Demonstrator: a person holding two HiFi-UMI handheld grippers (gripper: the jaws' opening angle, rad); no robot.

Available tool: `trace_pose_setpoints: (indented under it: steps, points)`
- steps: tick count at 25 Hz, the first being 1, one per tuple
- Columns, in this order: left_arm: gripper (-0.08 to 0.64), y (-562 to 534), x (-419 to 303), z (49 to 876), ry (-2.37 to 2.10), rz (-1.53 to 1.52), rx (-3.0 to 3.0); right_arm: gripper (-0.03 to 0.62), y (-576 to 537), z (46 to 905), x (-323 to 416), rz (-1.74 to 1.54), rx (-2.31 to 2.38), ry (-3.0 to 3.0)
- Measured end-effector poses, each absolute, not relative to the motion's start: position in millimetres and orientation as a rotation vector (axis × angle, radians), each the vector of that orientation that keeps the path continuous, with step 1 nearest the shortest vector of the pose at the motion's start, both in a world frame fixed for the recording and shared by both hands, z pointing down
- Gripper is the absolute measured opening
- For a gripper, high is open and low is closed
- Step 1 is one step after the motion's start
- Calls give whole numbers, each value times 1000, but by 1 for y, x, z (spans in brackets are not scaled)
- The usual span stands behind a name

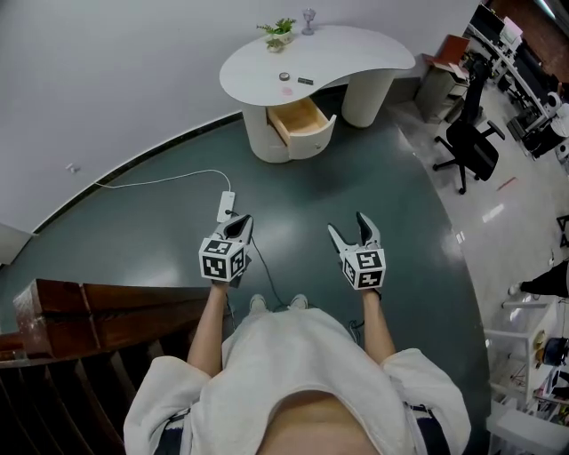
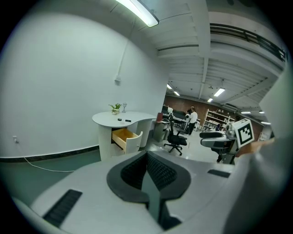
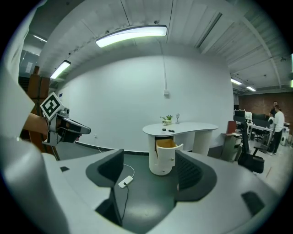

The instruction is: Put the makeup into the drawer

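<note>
A white curved desk (image 1: 356,53) stands far ahead by the wall, and its wooden drawer (image 1: 300,119) is pulled open. On the desk top lie a small round makeup item (image 1: 284,77) and a black one (image 1: 305,81). Both grippers hang over the green floor, well short of the desk. My left gripper (image 1: 242,220) is shut with nothing in it; its pads meet in the left gripper view (image 2: 147,157). My right gripper (image 1: 348,224) is open and empty. Between its spread jaws, the right gripper view (image 3: 150,167) shows the drawer (image 3: 165,144) and the makeup (image 3: 171,130).
A white power strip (image 1: 226,206) with its cable lies on the floor just ahead of my left gripper. A black office chair (image 1: 471,147) stands at the right. Dark wooden furniture (image 1: 98,311) is at my left. A small plant (image 1: 278,31) and a glass (image 1: 308,18) stand on the desk.
</note>
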State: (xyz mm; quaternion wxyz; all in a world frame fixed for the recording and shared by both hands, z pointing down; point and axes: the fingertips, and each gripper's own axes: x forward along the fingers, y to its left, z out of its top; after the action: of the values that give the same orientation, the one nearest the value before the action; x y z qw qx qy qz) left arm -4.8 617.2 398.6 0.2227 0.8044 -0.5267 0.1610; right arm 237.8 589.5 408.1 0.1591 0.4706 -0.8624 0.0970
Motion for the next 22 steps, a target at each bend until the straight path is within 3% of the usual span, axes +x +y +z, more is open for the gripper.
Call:
trace_pose_setpoints:
  steps: [10,22]
  points:
    - [11,617,29,421,-1450,458,2173,322,576,423,266,281,1309,-2457]
    - [11,535,31,428,-1407,463,2209,304,507,434,265,287,1335,-2418]
